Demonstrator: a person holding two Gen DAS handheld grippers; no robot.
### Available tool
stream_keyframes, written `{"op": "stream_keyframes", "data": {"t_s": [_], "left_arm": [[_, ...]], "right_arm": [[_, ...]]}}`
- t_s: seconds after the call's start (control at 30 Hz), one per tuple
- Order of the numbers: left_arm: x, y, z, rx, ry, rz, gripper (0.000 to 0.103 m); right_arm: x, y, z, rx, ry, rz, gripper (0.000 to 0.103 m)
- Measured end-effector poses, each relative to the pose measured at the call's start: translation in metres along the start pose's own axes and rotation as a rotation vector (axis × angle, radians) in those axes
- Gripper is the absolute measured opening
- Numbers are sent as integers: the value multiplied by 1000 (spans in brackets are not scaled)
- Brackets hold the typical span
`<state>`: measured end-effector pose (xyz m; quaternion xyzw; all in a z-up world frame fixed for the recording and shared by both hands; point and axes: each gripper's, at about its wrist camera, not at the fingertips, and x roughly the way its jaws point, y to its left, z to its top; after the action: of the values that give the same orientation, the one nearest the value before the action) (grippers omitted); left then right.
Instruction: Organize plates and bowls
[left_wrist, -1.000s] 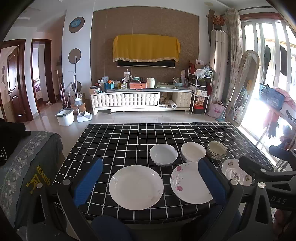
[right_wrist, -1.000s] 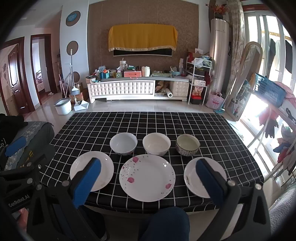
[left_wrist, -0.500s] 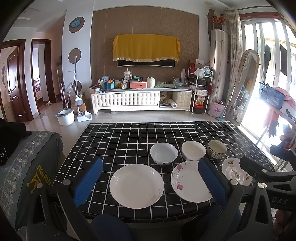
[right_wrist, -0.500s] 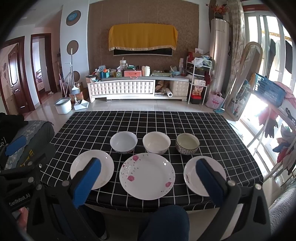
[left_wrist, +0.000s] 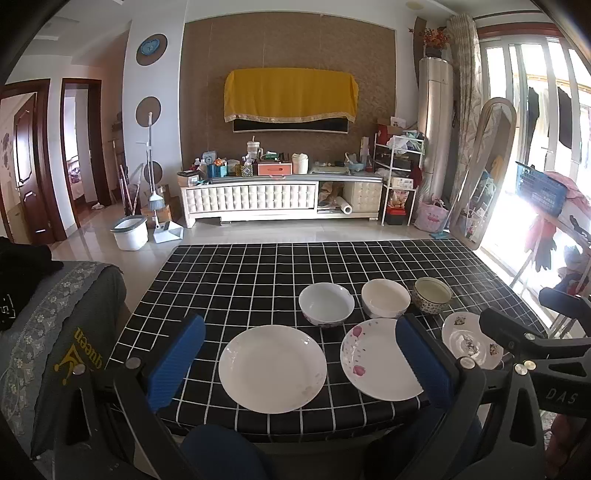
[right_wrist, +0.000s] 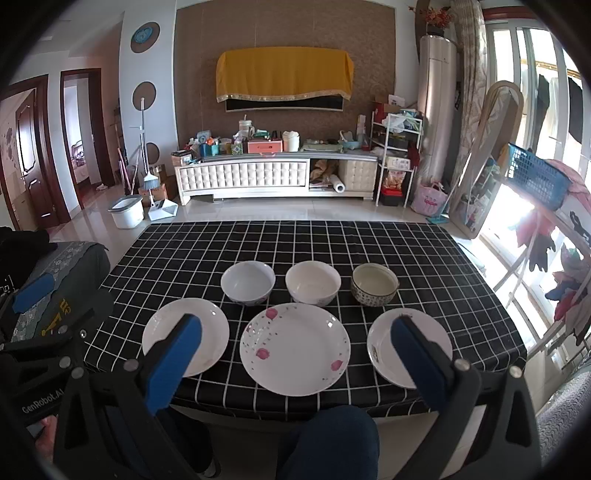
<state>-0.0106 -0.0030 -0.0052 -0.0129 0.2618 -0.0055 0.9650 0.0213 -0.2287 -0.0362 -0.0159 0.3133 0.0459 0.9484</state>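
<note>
"GenRobot.AI" is printed on the left gripper (right_wrist: 26, 402), "DAS" on the right gripper (left_wrist: 561, 397), and "queen" on a grey cloth (left_wrist: 85, 354).

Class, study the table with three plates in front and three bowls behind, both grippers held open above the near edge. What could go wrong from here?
1. The flowered plate and the small plate lie close to the table's near edge; a sideways nudge might push one off.
2. The plates lie flat, so fingers may slip at a rim.
3. Reaching for the white bowl crosses over the plates and could knock them.
</note>
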Motion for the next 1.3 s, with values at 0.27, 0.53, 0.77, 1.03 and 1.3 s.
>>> {"op": "stream_keyframes", "data": {"t_s": [0.27, 0.53, 0.77, 1.03, 1.3], "left_arm": [[-1, -1, 1, 4, 7, -4, 102], [-1, -2, 1, 8, 11, -3, 102], [0, -3, 2, 10, 12, -2, 102], [0, -3, 2, 10, 7, -3, 102], [7, 3, 10, 15, 8, 2, 102]], "right_arm": [[1, 0, -2, -5, 16, 5, 103], [0, -1, -2, -11, 17, 1, 103], [0, -2, -3, -8, 24, 7, 103], [1, -4, -1, -4, 28, 18, 103], [16, 3, 12, -19, 45, 45, 103]]}}
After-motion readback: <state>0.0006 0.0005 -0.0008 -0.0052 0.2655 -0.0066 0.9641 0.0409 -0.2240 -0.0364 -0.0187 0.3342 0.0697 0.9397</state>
